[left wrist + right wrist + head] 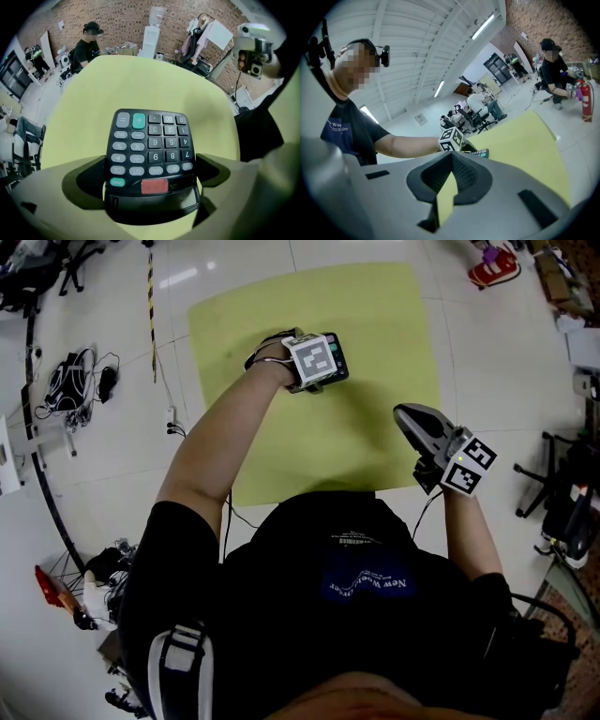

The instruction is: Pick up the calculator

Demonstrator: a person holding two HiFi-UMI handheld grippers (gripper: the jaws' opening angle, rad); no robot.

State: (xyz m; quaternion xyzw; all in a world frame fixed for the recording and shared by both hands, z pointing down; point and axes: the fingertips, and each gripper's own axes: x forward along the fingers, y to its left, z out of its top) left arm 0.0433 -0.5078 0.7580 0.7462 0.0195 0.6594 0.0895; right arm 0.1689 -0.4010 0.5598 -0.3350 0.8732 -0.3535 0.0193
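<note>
Plastic calculator (150,154), glossy tiled floor (497,362)

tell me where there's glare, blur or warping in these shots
Head view: white glare patches on the glossy floor, straight lines bending near the edges. Left gripper view: black vignette corners, strong fisheye, calculator keys sharp. Right gripper view: bright ceiling washes pale, mat edge curves.

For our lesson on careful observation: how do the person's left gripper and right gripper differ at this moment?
The left gripper is clamped on the black push-button calculator; the right gripper has its jaws together on nothing. The left gripper is over the middle of the yellow-green mat; the right gripper is by the mat's right edge. Each carries a black-and-white marker cube.
</note>
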